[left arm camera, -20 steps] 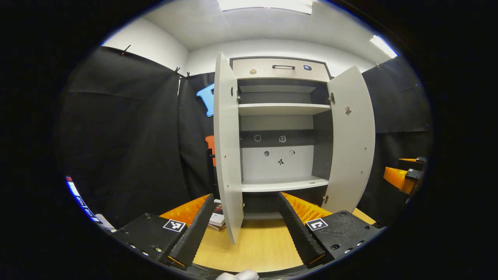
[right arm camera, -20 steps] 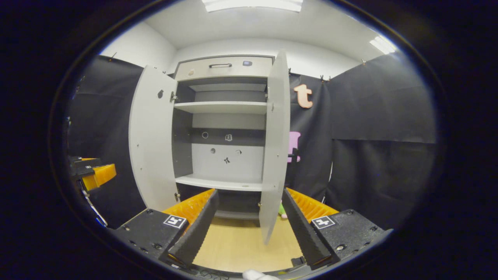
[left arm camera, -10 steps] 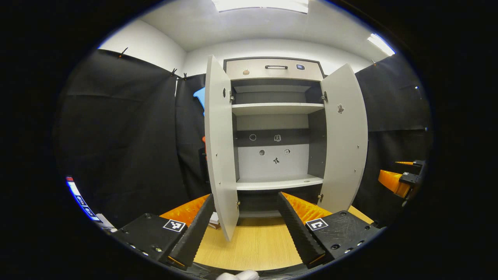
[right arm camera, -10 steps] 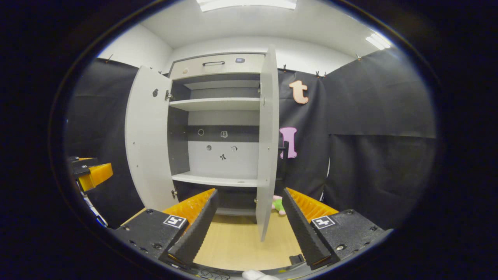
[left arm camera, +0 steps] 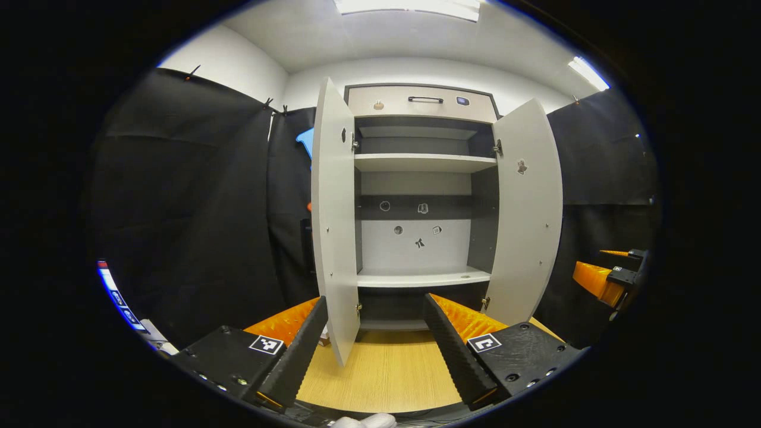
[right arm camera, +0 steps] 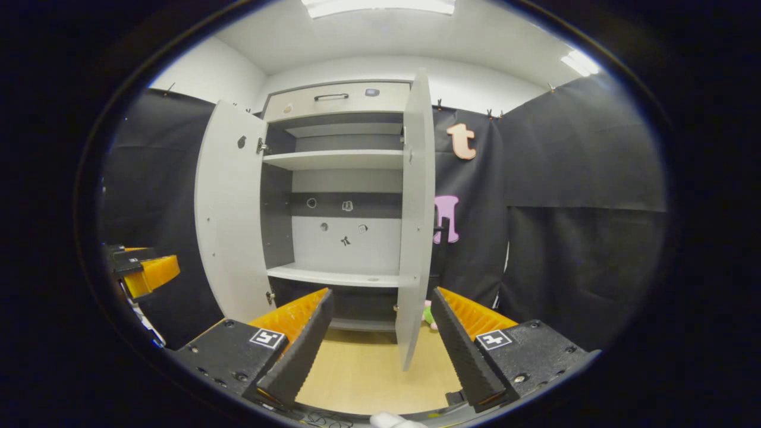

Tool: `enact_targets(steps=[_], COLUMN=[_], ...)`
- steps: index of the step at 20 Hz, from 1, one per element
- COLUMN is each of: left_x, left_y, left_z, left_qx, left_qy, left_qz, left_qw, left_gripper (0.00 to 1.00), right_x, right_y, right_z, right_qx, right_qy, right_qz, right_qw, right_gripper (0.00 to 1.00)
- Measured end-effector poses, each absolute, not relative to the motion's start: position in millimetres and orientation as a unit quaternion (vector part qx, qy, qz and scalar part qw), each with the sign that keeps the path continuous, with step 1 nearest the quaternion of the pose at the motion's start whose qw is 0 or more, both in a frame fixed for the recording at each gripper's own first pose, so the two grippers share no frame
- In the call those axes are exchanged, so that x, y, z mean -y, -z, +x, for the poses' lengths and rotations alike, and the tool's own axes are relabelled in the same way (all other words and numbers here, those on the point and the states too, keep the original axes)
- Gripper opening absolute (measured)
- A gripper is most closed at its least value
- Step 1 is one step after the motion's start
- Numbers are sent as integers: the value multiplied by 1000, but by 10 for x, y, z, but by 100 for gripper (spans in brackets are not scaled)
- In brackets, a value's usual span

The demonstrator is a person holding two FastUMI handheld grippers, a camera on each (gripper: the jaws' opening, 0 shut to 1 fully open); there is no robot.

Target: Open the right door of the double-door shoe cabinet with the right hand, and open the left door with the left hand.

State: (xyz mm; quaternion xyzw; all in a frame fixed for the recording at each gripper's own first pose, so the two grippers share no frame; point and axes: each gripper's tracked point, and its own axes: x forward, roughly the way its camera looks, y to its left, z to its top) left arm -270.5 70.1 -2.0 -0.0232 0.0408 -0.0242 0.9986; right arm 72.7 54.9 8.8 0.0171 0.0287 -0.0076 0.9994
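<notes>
Left gripper (left arm camera: pixel 376 348) spread wide, empty, before the tall pale-grey double-door shoe cabinet (left arm camera: pixel 421 104) on the light wooden tabletop (left arm camera: pixel 386 371). Left door (left arm camera: pixel 333 220) swung out edge-on — right door (left arm camera: pixel 526 214) angled open. Right gripper (right arm camera: pixel 380 345) gaping, empty too.

Each claw, the left claw (left arm camera: pixel 376 348) and the right claw (right arm camera: pixel 380 345), has two long saw-toothed fingers set on black screw-studded blocks bearing small square black-and-white markers, with a white-gloved fingertip (left arm camera: pixel 364 421) below.
</notes>
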Motion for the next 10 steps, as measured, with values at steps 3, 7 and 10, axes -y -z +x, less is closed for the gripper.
enact_targets(steps=[3, 7, 10], left_x=[-683, -716, -780], left_y=[71, 95, 75], left_z=[-2692, -2679, -2689], left_qx=[-49, -52, -50], left_qy=[28, 27, 22], left_qz=[-21, -17, -21], left_qw=[998, 998, 998], left_gripper=[100, 96, 96], right_x=[-576, -653, -734], right_y=[-79, -129, -168], right_z=[768, 809, 833], right_qx=[-32, -28, -24], right_qy=[9, 6, 1], right_qz=[19, 21, 20], right_qw=[999, 999, 1000], right_gripper=[100, 100, 100])
